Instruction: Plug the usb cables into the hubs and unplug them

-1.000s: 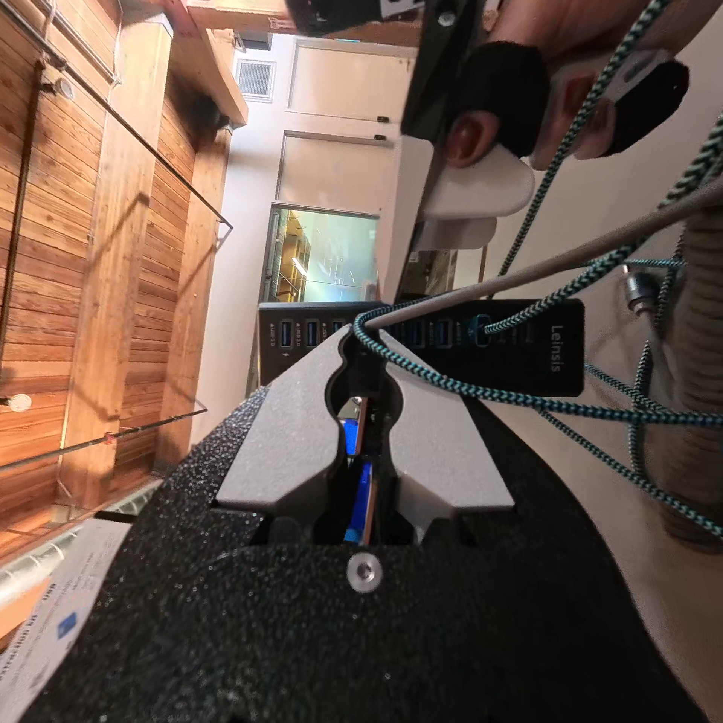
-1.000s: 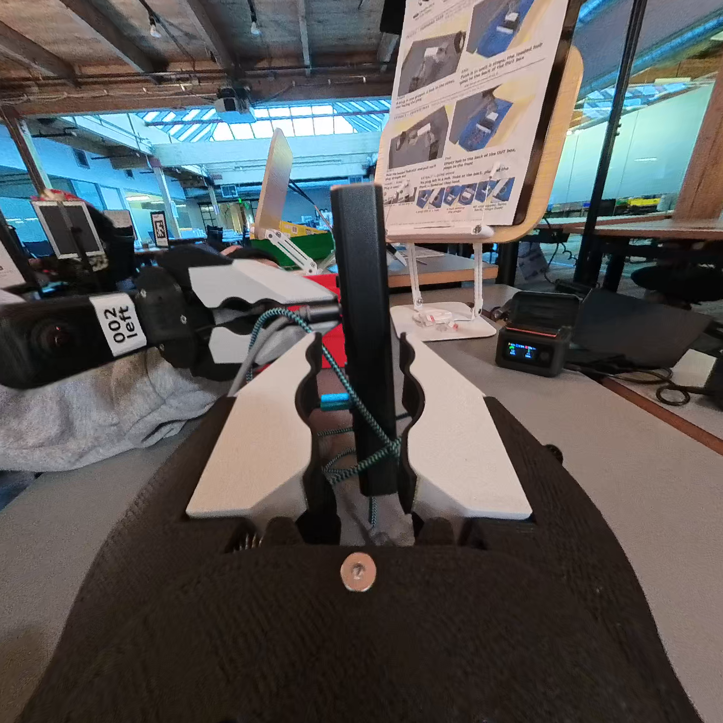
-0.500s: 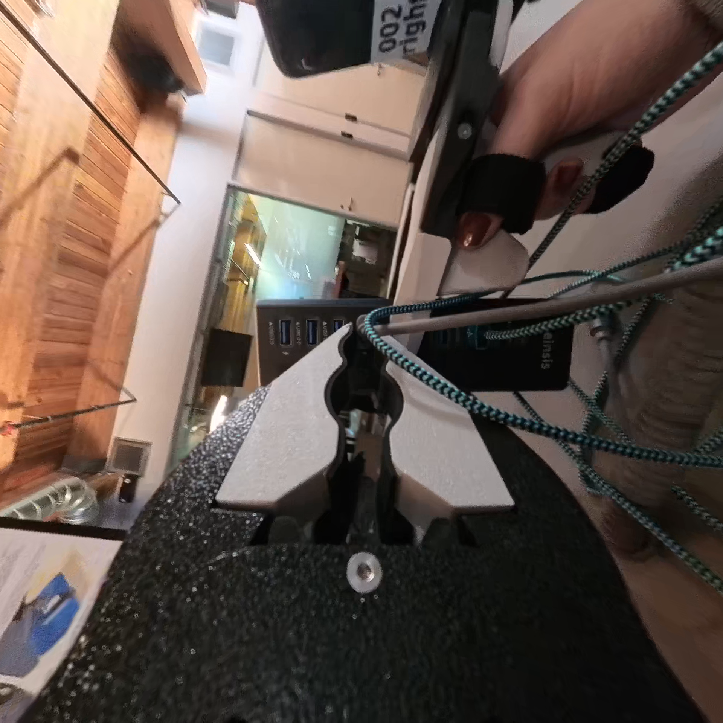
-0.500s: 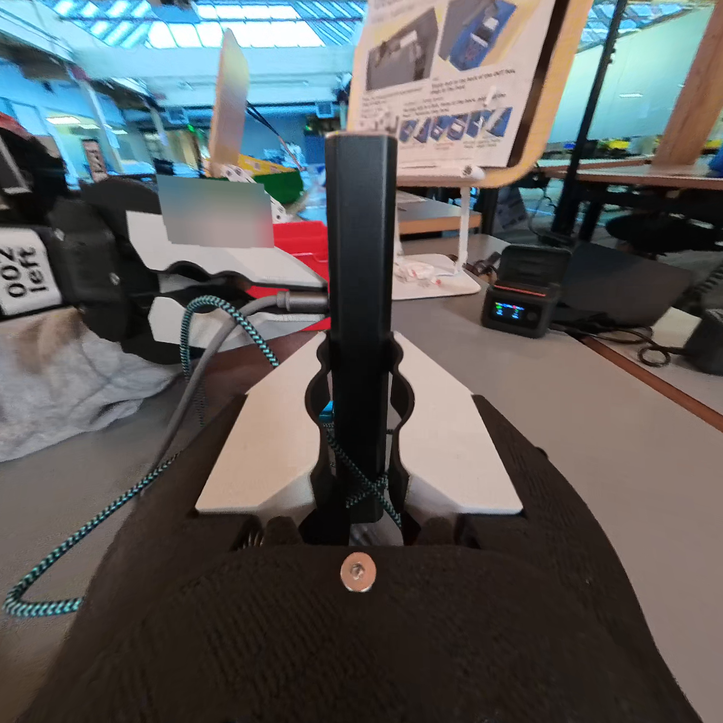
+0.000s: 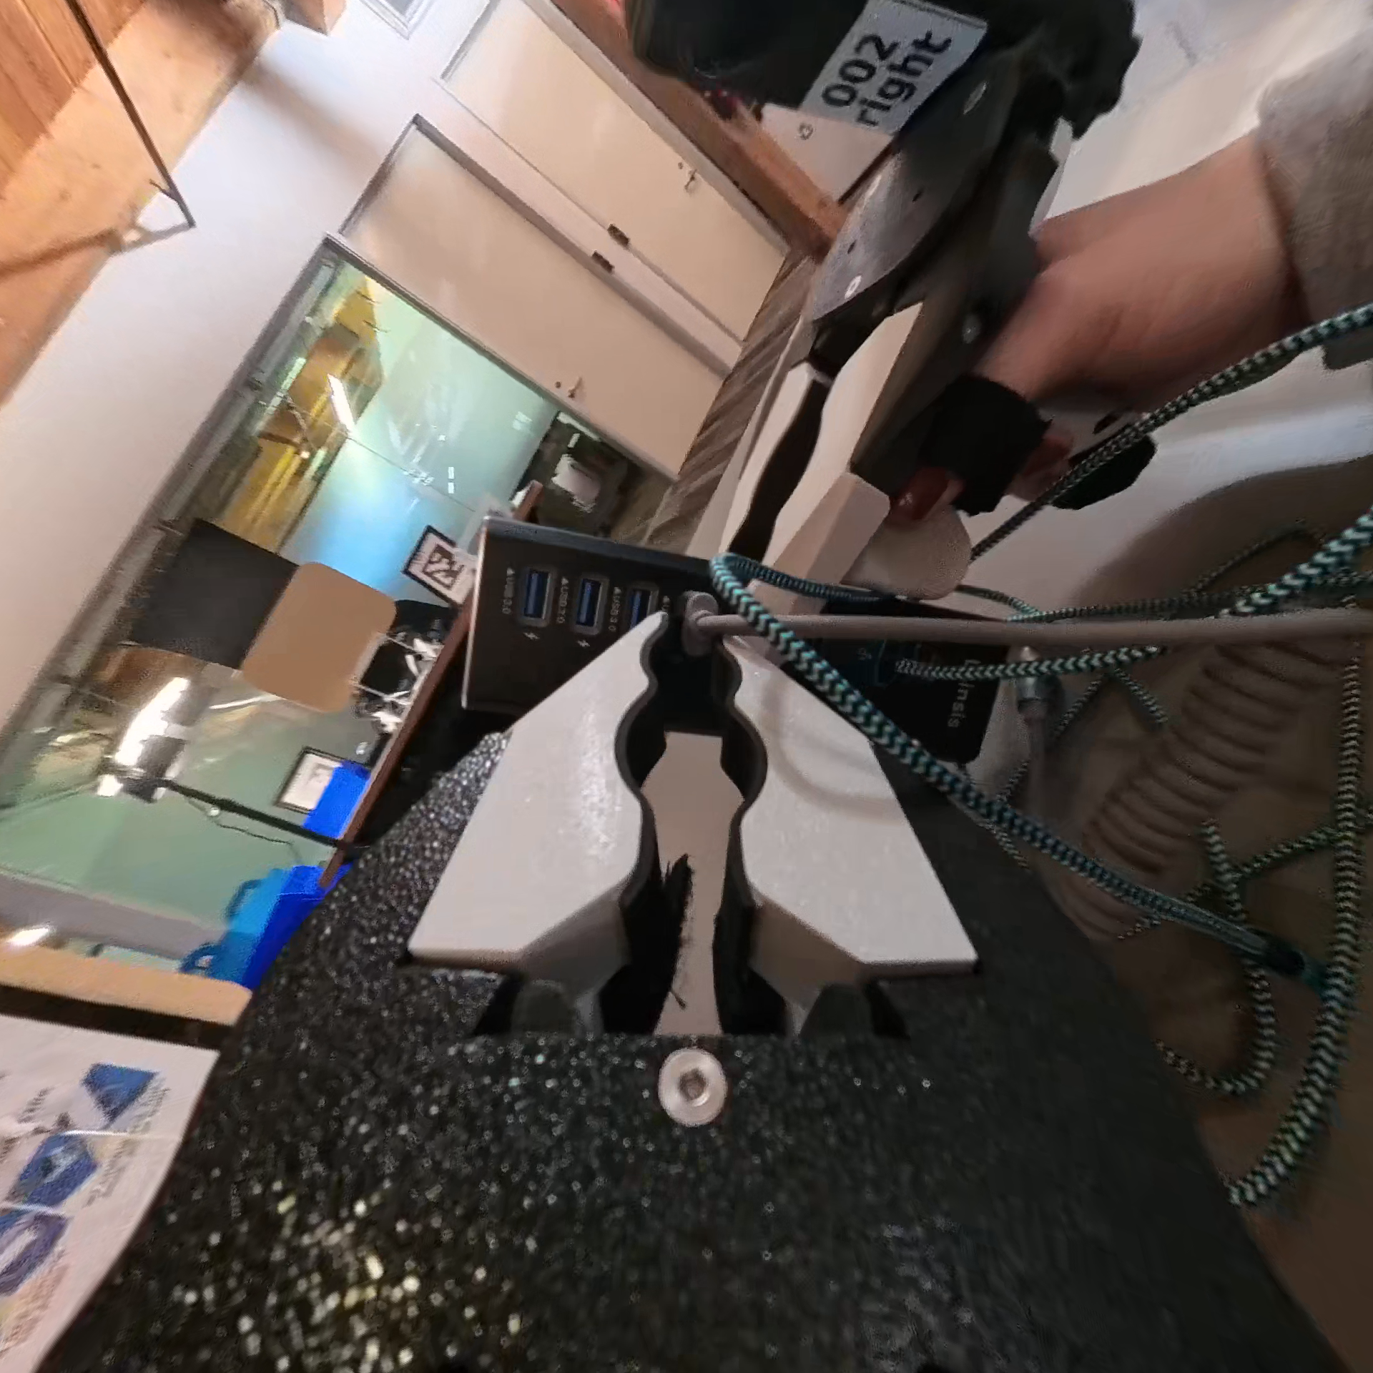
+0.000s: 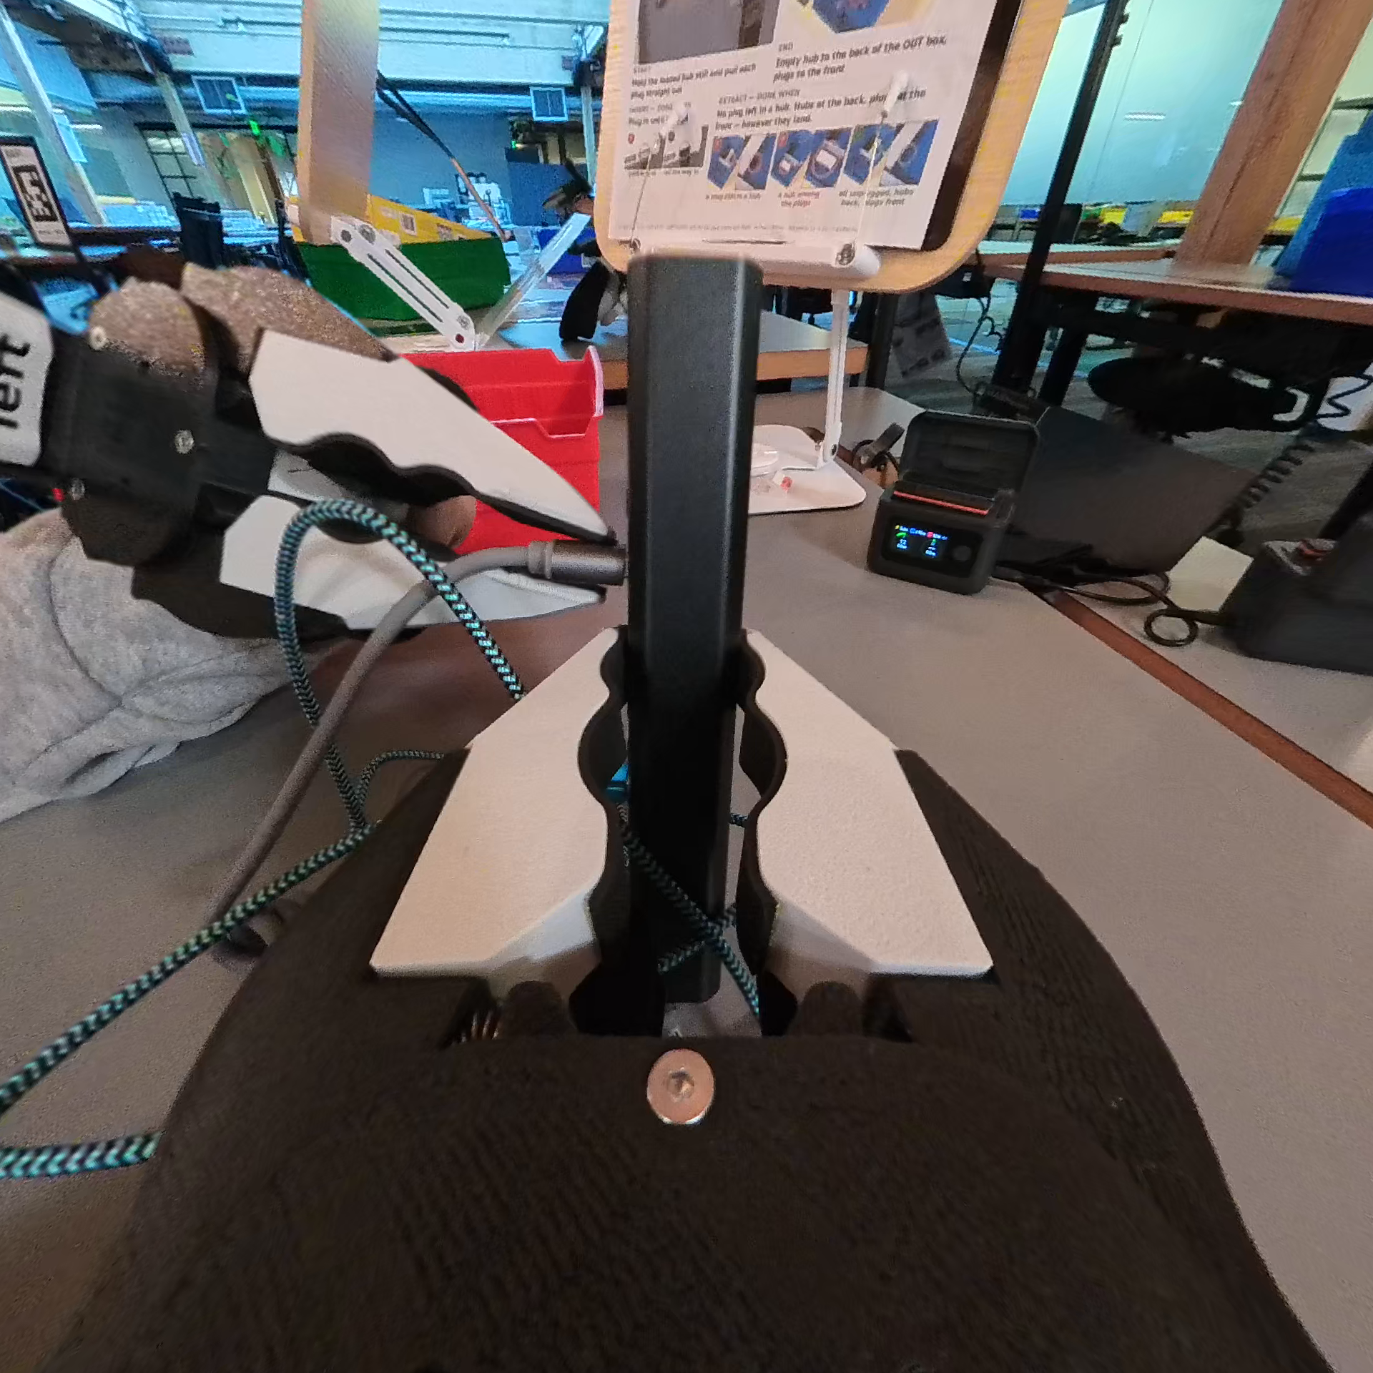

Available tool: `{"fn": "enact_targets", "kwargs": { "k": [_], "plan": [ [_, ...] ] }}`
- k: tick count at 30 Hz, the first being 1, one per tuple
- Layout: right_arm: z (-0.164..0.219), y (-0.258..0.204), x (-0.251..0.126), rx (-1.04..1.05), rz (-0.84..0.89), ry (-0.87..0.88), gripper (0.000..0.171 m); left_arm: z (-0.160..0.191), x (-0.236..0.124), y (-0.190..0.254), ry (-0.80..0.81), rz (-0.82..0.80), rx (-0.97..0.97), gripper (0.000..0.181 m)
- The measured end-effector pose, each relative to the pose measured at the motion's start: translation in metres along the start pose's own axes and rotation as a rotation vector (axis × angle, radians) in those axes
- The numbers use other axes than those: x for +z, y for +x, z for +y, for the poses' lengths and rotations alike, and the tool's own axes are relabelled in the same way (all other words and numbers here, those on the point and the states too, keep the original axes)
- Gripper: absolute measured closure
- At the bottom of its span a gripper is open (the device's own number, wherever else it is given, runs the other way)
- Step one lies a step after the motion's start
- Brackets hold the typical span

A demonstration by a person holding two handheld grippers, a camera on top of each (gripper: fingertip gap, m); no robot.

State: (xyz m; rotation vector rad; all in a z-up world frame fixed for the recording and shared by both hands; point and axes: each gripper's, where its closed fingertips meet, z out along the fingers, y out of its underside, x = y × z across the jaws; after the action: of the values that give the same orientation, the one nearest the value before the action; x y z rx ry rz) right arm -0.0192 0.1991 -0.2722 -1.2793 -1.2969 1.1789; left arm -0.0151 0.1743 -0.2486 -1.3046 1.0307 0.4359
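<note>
- Left gripper (image 5: 695, 639): comes at the hub from the left, fingers lying level and pointing square at its port face. The jaws stand apart, wider than the plug between their tips. In my judgement it is released, bracketing the plug and not pinching it.
- Grey plug (image 6: 576, 568): lies level, long axis straight into the hub's left face, nose against a port and apparently seated. Its grey cable (image 6: 356, 683) trails down and left to the table (image 6: 966, 743).
- Teal braided cable (image 6: 297, 565): loops just beside the plug and under the left fingers, then crosses the hub's lower end. It could snag.
- Hub (image 6: 691, 446): black bar standing upright, long axis vertical, at right angles to the plug.
- Right gripper (image 6: 683, 635): clenched on the hub's lower part, holding it off the table.
- Judgement: any pull or push on the plug must run level along its axis. The left gripper is the nearer; the right only braces.
</note>
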Motion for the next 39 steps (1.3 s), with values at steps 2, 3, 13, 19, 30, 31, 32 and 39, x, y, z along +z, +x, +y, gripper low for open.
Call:
{"fn": "enact_targets", "kwargs": {
  "k": [2, 3, 13, 19, 30, 31, 32, 39],
  "plan": [
    [-0.001, -0.001, -0.001, 0.002, -0.009, 0.012, 0.146, -0.003, 0.000, 0.001, 0.012, 0.006, 0.000, 0.174],
    [-0.002, -0.003, -0.002, 0.009, -0.026, 0.018, 0.145, -0.005, -0.001, 0.002, 0.034, 0.021, -0.019, 0.174],
    [0.007, -0.013, 0.004, 0.084, -0.105, -0.037, 0.145, -0.003, -0.003, 0.011, 0.069, 0.006, 0.123, 0.172],
    [0.007, -0.012, 0.004, 0.082, -0.100, -0.045, 0.145, -0.003, 0.003, 0.008, 0.006, -0.014, 0.179, 0.175],
    [0.007, -0.013, 0.005, 0.035, -0.120, -0.014, 0.145, -0.006, -0.004, 0.011, -0.023, 0.201, 0.029, 0.181],
    [0.010, 0.003, 0.001, 0.067, -0.039, -0.019, 0.145, -0.021, -0.012, -0.003, 0.077, 0.128, -0.007, 0.181],
    [0.012, 0.022, -0.008, 0.115, 0.040, -0.006, 0.145, -0.036, -0.026, -0.027, 0.167, 0.050, -0.093, 0.181],
    [0.007, 0.038, -0.021, 0.099, 0.136, 0.032, 0.146, -0.015, -0.024, -0.045, 0.120, 0.000, -0.284, 0.181]
  ]
}}
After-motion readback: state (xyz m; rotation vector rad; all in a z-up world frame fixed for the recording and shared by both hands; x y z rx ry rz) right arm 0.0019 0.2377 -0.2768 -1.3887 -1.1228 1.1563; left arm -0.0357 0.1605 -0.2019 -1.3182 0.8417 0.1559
